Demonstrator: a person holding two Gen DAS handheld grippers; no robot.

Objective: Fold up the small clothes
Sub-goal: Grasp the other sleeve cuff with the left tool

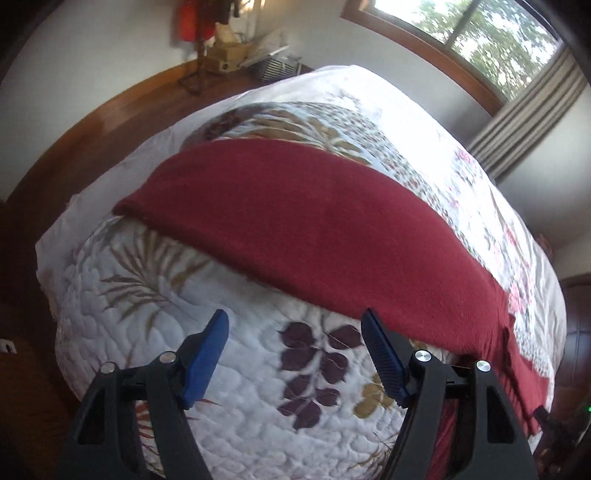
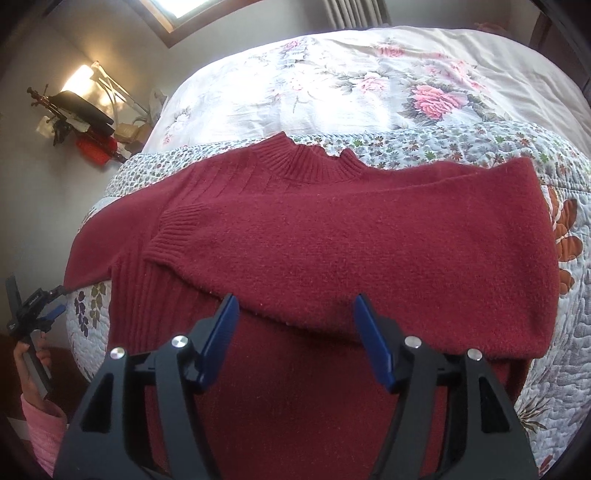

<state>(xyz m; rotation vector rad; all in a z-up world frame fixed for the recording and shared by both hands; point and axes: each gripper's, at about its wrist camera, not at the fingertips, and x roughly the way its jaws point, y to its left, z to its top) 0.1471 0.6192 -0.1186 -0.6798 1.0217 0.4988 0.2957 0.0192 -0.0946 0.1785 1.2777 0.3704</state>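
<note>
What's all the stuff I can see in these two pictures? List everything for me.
sweater: one, dark red, spread on the bed, one sleeve folded across its front
quilt: one, white with leaf prints, covering the bed under the sweater
floral sheet: one, pale with pink roses, at the far part of the bed
window: one, wood-framed, trees outside
curtain: one, grey striped, beside the window
clutter in the corner: several items, too blurred to name
left tongs: one pair, black with blue pads, open over the quilt
right tongs: one pair, black with blue pads, open over the sweater
hand: one, pink sleeve, holding the left tongs
</note>
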